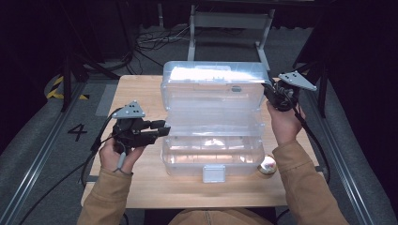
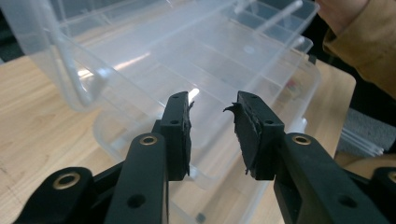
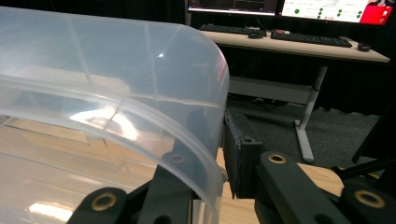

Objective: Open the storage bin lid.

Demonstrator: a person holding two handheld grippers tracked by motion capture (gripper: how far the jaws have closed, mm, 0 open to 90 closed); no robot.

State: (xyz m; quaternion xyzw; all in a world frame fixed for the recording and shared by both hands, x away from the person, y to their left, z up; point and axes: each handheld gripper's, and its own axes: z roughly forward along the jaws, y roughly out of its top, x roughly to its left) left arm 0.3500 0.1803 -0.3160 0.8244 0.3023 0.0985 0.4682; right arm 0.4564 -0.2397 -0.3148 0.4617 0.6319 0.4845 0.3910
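Clear plastic takes up the middle of the wooden table (image 1: 141,187): a storage box (image 1: 212,157) with its lid (image 1: 213,86) swung up and back toward twelve o'clock, a grey latch (image 1: 213,173) on its front wall at six o'clock. My right gripper (image 1: 277,97), at three o'clock of the lid, has its jaws clamped on the lid's corner edge; in the right gripper view the curved rim (image 3: 154,126) runs between the two jaws, with one pad (image 3: 236,158) pressed against the outside. My left gripper (image 1: 162,130) sits at nine o'clock of the box, jaws about half open with nothing between them; in the left gripper view they point at the box's side wall (image 2: 116,135) and the divided tray (image 2: 261,32) beyond, but I can't tell whether a tip touches it.

I judge the risk to lie in that single hold on the lid. The plastic is smooth and the grip is right at a rounded corner, so a slight twist of my wrist could let the rim slide out and the lid drop onto my left jaws. The box looks light; pulling on the lid could also drag it toward the small round object (image 1: 267,165) at its five o'clock corner.
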